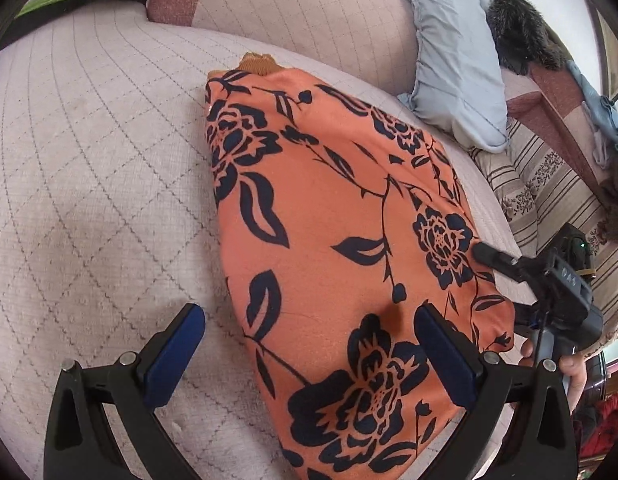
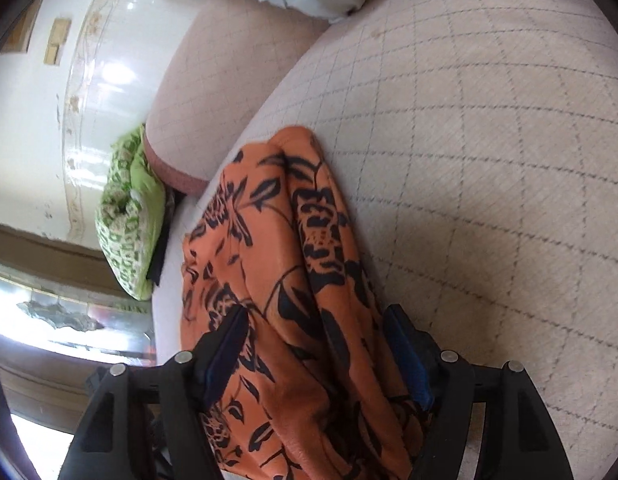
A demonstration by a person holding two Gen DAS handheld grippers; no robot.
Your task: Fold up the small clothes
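An orange garment with a dark floral print [image 1: 329, 216] lies on the quilted sofa seat [image 1: 89, 168], with a mustard collar edge at its far end. My left gripper [image 1: 309, 332] is open above its near left edge, the blue pads [image 1: 177, 352] wide apart, the right pad over the cloth. My right gripper [image 2: 317, 340] is part open around the bunched right edge of the garment [image 2: 269, 248], the cloth lying between its pads. From the left wrist view the right gripper [image 1: 549, 280] sits at the garment's right side.
A light blue pillow [image 1: 457, 60] leans on the sofa back. A green patterned cushion [image 2: 129, 216] lies at the sofa's far end. A striped cover [image 1: 549, 184] and dark fur item [image 1: 521, 32] are to the right. Floor shows past the seat edge [image 2: 69, 320].
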